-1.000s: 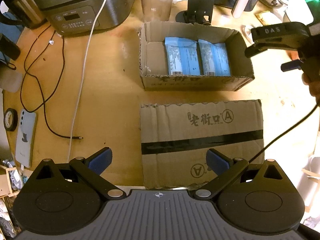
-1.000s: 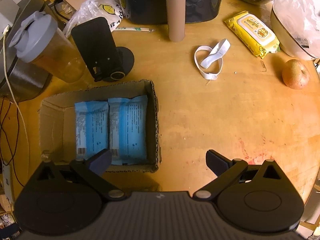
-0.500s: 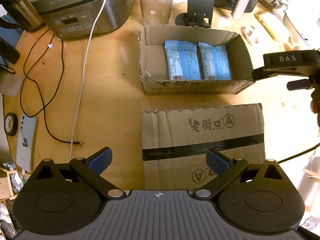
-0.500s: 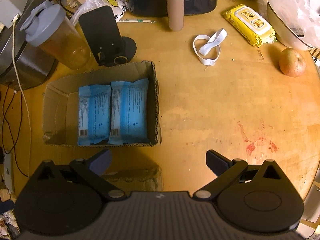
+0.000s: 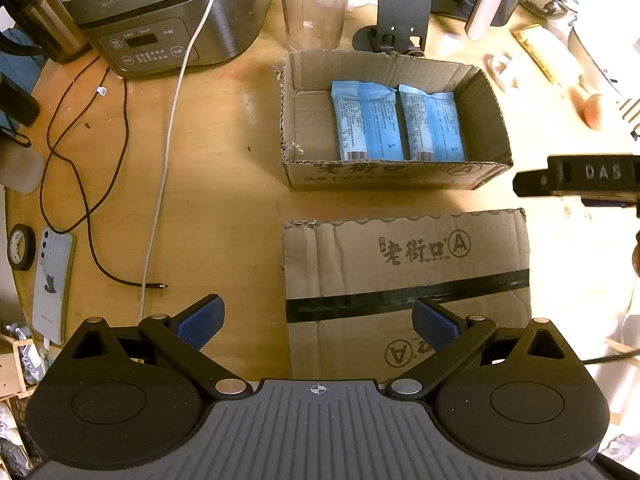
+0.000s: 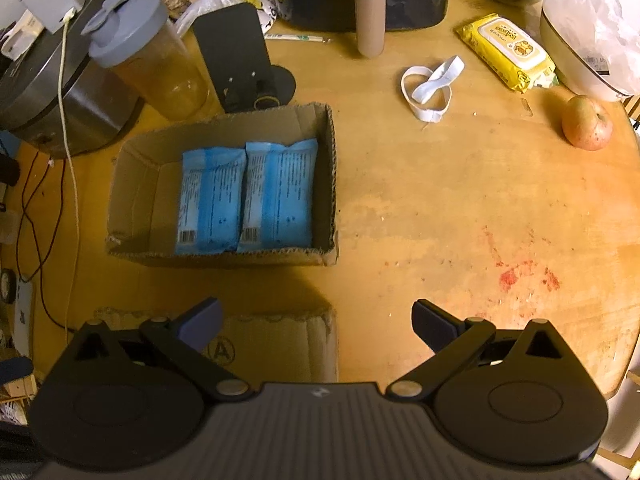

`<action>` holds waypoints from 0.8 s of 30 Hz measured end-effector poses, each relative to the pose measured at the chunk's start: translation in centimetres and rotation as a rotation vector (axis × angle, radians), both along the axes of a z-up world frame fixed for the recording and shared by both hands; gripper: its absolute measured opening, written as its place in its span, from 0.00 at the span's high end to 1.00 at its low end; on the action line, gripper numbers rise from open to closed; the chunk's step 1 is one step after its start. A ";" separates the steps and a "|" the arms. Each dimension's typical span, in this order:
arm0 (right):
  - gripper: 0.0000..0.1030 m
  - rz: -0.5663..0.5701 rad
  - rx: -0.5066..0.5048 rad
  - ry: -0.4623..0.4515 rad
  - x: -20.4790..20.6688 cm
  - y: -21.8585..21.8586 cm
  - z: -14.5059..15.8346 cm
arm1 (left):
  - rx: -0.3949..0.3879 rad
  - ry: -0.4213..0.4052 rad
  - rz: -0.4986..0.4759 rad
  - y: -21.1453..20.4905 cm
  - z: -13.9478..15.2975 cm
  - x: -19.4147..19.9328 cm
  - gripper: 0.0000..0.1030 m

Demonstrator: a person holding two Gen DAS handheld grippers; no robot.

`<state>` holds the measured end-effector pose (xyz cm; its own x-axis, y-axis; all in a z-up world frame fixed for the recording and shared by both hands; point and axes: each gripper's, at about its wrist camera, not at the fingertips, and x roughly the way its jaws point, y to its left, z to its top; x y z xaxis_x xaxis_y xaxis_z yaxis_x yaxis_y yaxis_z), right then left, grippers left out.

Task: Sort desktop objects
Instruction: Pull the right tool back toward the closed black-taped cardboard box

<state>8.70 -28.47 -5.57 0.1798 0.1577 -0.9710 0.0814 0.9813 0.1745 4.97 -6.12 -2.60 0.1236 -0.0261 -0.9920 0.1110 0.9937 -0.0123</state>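
Observation:
An open cardboard box [image 5: 384, 176] [image 6: 132, 184] holds two blue packets [image 5: 396, 126] [image 6: 248, 196] side by side, with bare room at its left end. In front of it lies a flat cardboard lid [image 5: 404, 272] [image 6: 276, 340] with a black tape stripe. My left gripper [image 5: 318, 322] is open and empty, hovering over the lid's near edge. My right gripper [image 6: 316, 324] is open and empty too, above the lid's right corner and the bare table. The right tool's black body [image 5: 580, 180] shows at the right edge of the left wrist view.
A rice cooker [image 5: 160, 12] with cables [image 5: 168, 128], a shaker bottle [image 6: 148, 68], a black phone stand [image 6: 240, 60], a phone [image 5: 52, 280] and a tape roll [image 5: 20, 246] sit left and back. Right side holds a white band [image 6: 428, 88], yellow wipes [image 6: 506, 52] and an apple [image 6: 586, 122].
Both grippers have drawn back toward the near side; the box and lid now sit farther up in both views. The right tool has dropped lower at the left view's edge.

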 end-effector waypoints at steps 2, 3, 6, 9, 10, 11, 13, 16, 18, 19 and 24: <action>0.00 0.005 0.004 0.005 -0.4 0.1 -0.1 | 0.000 -0.001 0.000 0.0 0.0 0.0 0.00; 0.00 0.007 0.006 0.008 -0.6 0.1 -0.1 | 0.000 -0.001 0.000 0.0 0.0 0.0 0.00; 0.00 0.013 0.006 0.014 -1.3 0.3 -0.3 | 0.001 -0.001 0.002 0.1 0.0 0.0 0.00; 0.00 0.015 0.008 0.020 -1.9 0.5 -0.4 | 0.002 -0.001 0.003 0.1 0.0 0.0 0.00; 0.00 0.017 0.008 0.021 -2.1 0.5 -0.5 | 0.002 -0.001 0.003 0.1 0.0 -0.1 0.00; 0.00 0.018 0.010 0.023 -2.3 0.5 -0.5 | 0.002 -0.001 0.003 0.1 0.0 -0.1 0.00; 0.00 0.020 0.012 0.025 -2.7 0.6 -0.5 | 0.002 -0.001 0.003 0.1 0.0 -0.1 0.00; 0.00 0.019 0.016 0.026 -3.1 0.6 -0.4 | 0.002 0.000 0.003 0.1 0.0 -0.2 0.00; 0.00 0.021 0.018 0.027 -3.4 0.7 -0.4 | 0.003 0.000 0.003 0.1 -0.1 -0.2 0.00; 0.00 0.022 0.018 0.028 -3.6 0.7 -0.4 | 0.003 0.000 0.003 0.1 -0.1 -0.2 0.00; 0.00 0.029 0.017 0.035 -4.3 0.8 -0.5 | 0.003 0.000 0.004 0.3 0.0 -0.3 0.00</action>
